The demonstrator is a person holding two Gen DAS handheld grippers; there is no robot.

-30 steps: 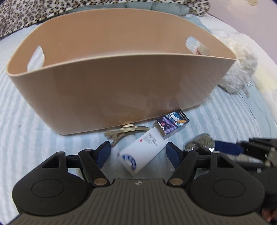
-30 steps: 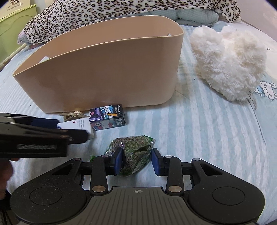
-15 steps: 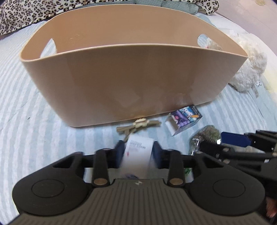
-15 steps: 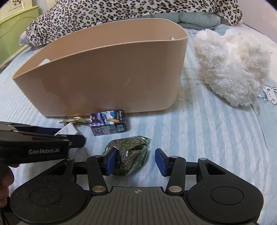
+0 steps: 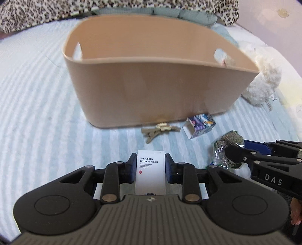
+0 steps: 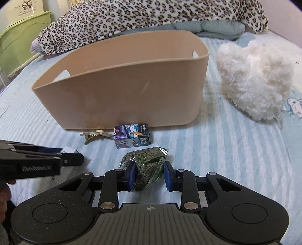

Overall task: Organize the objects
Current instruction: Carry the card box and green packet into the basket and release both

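My left gripper point(image 5: 150, 162) is shut on a white box point(image 5: 150, 175) printed "Preferred Hotel Supplies" and holds it upright above the striped bedsheet. My right gripper point(image 6: 149, 167) has a clear bag of green dried herbs point(image 6: 145, 164) between its blue pads; its jaws are closing and both pads touch the bag. A tan oval basket point(image 5: 160, 94) with handle cutouts stands behind, and what I see of its inside is bare. In front of the basket lie a beige hair clip point(image 5: 160, 130) and a small cartoon-printed box point(image 5: 200, 125).
A white fluffy plush toy point(image 6: 254, 83) lies right of the basket point(image 6: 122, 94). A leopard-print blanket point(image 6: 132, 17) and a teal quilt pile up behind it. A green cabinet point(image 6: 17, 37) stands off the bed at far left. Bare sheet lies left of the basket.
My left gripper closed on the white box, turned it upright and lifted it back from the basket. My right gripper opened slightly around the herb bag, then narrowed on it again.
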